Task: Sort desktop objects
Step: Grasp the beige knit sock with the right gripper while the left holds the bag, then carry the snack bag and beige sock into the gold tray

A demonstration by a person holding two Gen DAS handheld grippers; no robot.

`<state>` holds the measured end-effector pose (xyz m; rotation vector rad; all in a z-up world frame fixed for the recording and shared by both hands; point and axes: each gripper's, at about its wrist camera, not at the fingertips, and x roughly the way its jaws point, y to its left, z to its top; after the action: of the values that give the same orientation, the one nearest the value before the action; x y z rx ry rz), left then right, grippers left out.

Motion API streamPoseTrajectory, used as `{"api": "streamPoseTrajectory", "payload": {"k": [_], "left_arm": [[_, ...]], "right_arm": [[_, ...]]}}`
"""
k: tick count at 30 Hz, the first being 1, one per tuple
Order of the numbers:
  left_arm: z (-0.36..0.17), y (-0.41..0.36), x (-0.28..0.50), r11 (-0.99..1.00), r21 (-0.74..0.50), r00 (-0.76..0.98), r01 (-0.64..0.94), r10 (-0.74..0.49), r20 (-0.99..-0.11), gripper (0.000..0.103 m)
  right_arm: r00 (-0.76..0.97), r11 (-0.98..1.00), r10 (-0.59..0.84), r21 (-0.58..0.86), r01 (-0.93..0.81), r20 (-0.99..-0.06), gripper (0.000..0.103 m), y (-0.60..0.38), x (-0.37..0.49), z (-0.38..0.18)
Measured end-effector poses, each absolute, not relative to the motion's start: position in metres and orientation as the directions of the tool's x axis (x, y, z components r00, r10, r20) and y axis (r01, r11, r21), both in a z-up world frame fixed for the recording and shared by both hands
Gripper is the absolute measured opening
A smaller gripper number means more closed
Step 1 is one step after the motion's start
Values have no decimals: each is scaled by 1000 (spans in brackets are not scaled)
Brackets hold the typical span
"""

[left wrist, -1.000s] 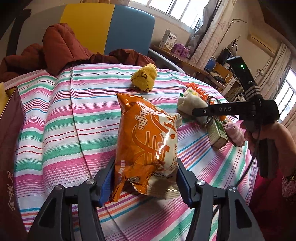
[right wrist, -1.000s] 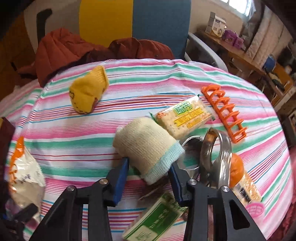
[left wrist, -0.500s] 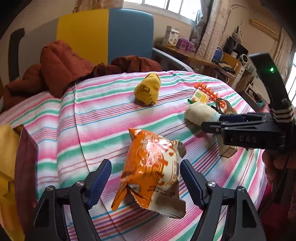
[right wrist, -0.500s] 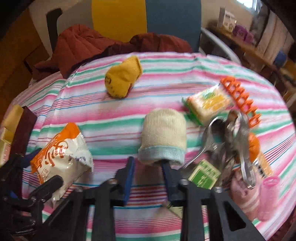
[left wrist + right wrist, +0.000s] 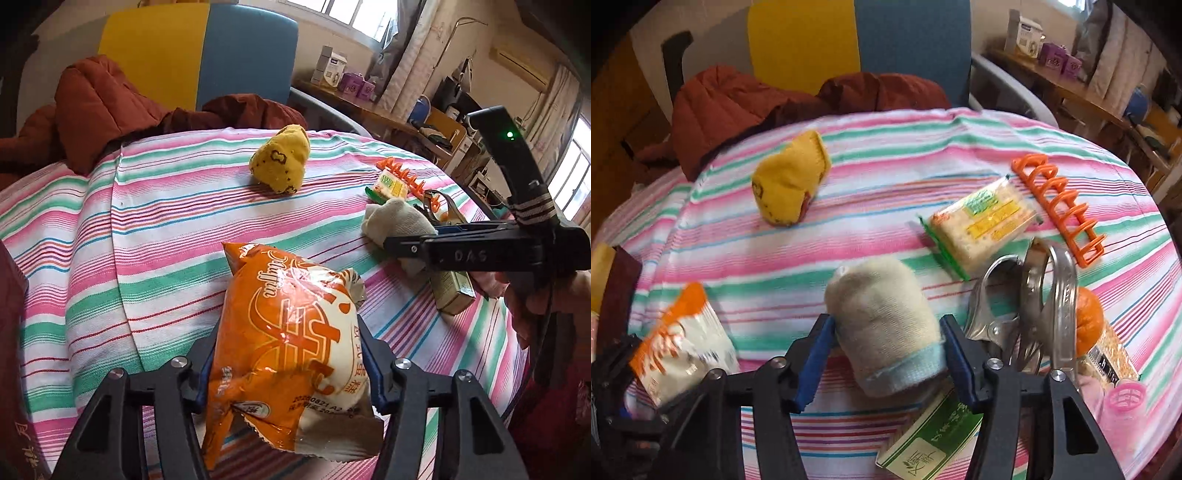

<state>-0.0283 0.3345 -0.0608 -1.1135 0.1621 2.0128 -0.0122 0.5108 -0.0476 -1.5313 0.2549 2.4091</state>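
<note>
An orange and white snack bag (image 5: 288,295) stands up between the fingers of my left gripper (image 5: 288,336). Its jaws are closing and both pads press the bag's sides. A rolled cream sock (image 5: 882,314) with a pale blue cuff lies on the striped tablecloth (image 5: 871,236), between the fingers of my right gripper (image 5: 886,325). Those jaws are opening; the pads flank the sock without squeezing it. The left wrist view shows the right gripper (image 5: 480,251) from the side, over the cream sock (image 5: 395,218).
A yellow sock (image 5: 790,181) lies farther back. Right of the cream sock lie a cracker pack (image 5: 982,218), an orange hair clip (image 5: 1060,206), metal clamps (image 5: 1041,302), an orange fruit (image 5: 1087,321), a pink roller (image 5: 1126,398) and a green box (image 5: 931,435). A dark red box (image 5: 7,332) stands at the left edge.
The left gripper opened wide, leaving the bag lying on the cloth, then closed on it again. The right gripper narrowed in front of the cream sock's cuff, then widened around the sock.
</note>
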Motion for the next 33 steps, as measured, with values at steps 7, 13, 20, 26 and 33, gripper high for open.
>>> {"api": "streamPoseTrajectory", "payload": {"k": [7,13,20,26,33], "left_arm": [[-62,329,-25,-667,-263,-297,-697,602,-741,60],[-61,310,-12,-675,-285,-307,-681,616,-725,59],[-56,291,7,-686,-275,-323,-674,608,-726,59],[-40,259,22,-674,-349,-299,-651,650,-698,59],[3,208,25,-677,-368,-358,-637,683,-637,59]], "right_arm": [[-405,-943,124,19,-331,-906,53,508,-6,-47],[-451,-953,48,94,-287,-891,53,489,3,-36],[-440,-957,-39,160,-242,-897,53,450,14,-39],[-435,-943,-126,243,-226,-892,53,420,30,-38],[-495,-911,-208,351,-215,-844,53,393,45,-16]]}}
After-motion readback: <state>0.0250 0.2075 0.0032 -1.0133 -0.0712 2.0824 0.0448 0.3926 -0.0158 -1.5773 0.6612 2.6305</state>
